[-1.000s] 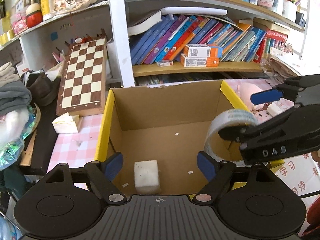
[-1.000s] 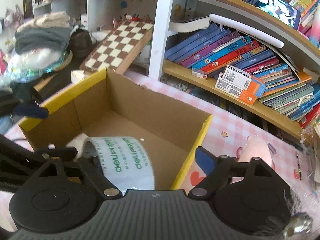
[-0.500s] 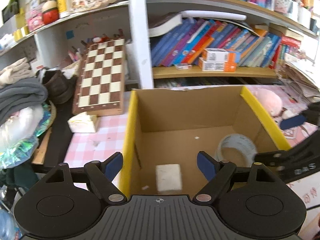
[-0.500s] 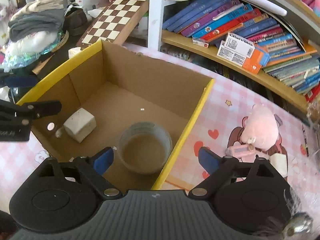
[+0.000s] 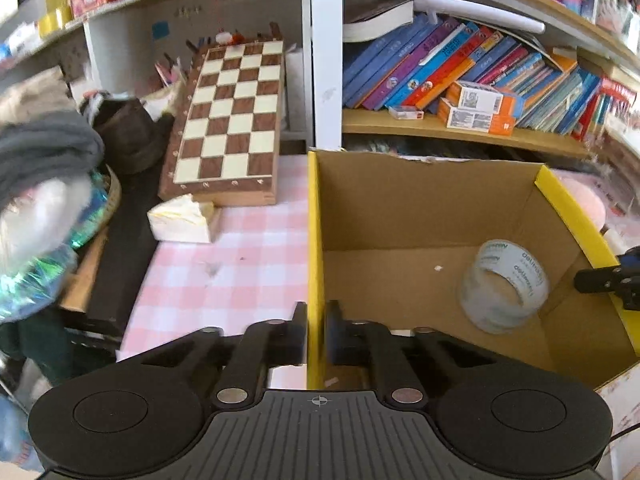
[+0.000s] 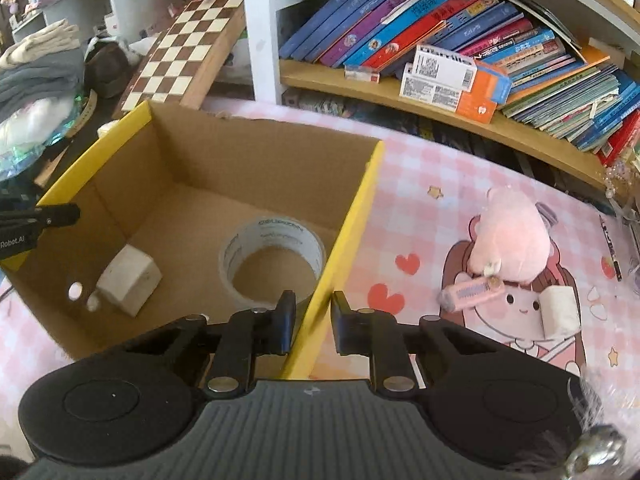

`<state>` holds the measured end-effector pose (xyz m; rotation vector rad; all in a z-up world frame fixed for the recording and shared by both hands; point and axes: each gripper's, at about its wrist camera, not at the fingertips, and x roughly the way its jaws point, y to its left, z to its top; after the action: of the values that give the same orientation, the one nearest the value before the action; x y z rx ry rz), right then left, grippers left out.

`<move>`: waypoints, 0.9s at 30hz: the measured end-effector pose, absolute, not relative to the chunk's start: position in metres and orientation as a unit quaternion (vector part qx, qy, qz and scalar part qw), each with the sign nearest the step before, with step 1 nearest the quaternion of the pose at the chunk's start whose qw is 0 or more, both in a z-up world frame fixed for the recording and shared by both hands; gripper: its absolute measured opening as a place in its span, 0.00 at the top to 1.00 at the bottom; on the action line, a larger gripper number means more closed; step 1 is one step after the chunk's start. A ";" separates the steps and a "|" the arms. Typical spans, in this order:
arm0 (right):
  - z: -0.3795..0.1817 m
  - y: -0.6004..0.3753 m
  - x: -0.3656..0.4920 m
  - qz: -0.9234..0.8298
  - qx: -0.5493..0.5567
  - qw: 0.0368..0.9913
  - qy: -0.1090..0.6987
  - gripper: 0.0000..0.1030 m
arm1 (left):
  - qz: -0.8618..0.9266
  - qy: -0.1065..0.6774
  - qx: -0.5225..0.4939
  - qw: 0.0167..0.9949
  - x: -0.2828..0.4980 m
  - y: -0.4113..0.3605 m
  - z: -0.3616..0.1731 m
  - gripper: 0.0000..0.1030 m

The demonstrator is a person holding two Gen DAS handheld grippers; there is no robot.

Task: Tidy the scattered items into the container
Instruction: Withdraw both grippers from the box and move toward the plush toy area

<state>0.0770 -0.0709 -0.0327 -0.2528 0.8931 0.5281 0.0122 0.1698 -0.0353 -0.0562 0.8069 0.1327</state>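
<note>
The cardboard box (image 5: 420, 200) with yellow rims (image 6: 352, 224) stands on the pink checked table. Inside it lie a roll of clear tape (image 6: 272, 248), which also shows in the left wrist view (image 5: 504, 284), and a white block (image 6: 130, 280). My left gripper (image 5: 316, 332) is shut on the box's left yellow wall. My right gripper (image 6: 312, 320) straddles the box's right yellow wall, its jaws nearly closed on it with small gaps showing. A pink plush toy (image 6: 508, 236), a pink eraser (image 6: 472, 292) and a white block (image 6: 560, 312) lie on the table right of the box.
A chessboard (image 5: 228, 120) leans against the shelf behind the box. A tissue pack (image 5: 180, 220) lies left of the box. Bookshelves (image 6: 440, 40) run along the back. Clothes and bags (image 5: 40, 168) are piled at the far left.
The tape roll went from my right gripper into the box. Both grippers then moved to the box's side walls and closed on its yellow rims.
</note>
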 end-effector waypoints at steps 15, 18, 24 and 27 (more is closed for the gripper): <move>-0.037 -0.023 0.136 0.254 -0.140 0.867 0.405 0.85 | 0.083 0.385 -0.017 0.919 0.074 0.204 -0.038 0.94; -0.037 -0.019 0.142 0.252 -0.139 0.866 0.408 0.85 | 0.085 0.385 -0.016 0.919 0.078 0.205 -0.038 0.94; -0.038 -0.018 0.144 0.252 -0.138 0.868 0.406 0.83 | 0.090 0.387 -0.013 0.917 0.080 0.205 -0.038 0.93; -0.037 -0.022 0.142 0.257 -0.127 0.869 0.403 0.77 | 0.093 0.388 -0.011 0.917 0.082 0.205 -0.038 0.88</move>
<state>0.1415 -0.0216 -0.0365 -0.2650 0.8438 0.5382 0.0816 0.2046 -0.0378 -0.0229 0.7993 0.1913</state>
